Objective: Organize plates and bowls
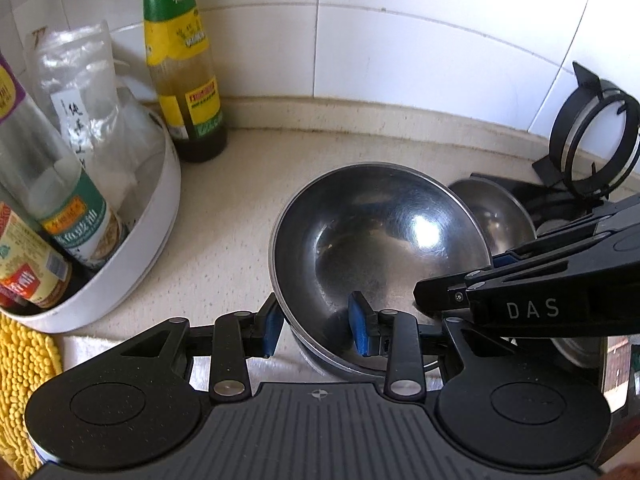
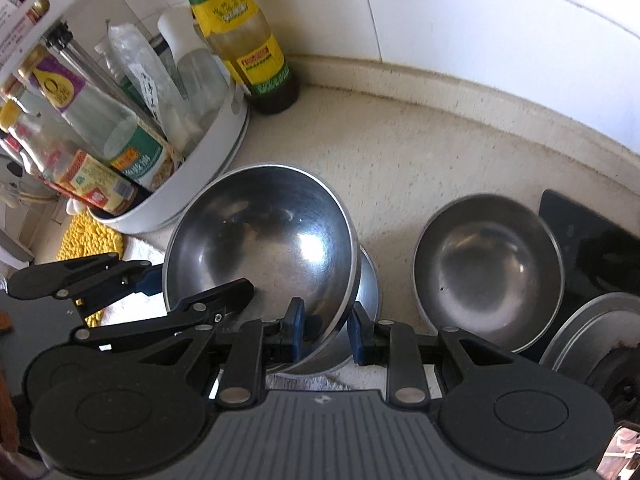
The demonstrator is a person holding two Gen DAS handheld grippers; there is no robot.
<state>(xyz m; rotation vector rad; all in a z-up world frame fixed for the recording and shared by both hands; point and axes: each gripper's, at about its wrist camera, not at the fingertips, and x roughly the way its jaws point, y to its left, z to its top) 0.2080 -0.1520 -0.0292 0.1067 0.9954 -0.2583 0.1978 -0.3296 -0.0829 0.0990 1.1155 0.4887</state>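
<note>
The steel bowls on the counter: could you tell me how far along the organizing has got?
Done: none clearly; a bowl already sits beneath the lifted one. In hand: the left gripper and right gripper both clamp the rim of the large steel bowl, tilted above that lower bowl. Left: seat it, then deal with the smaller bowl standing apart on the counter and the plate at right.

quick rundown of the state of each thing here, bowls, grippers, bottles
big steel bowl: tilted, empty, rim gripped on both sides
left gripper: shut on the bowl's rim
right gripper: shut on the bowl's rim
small steel bowl: upright, empty, on the counter
sauce bottle: upright beside the white tub
</note>
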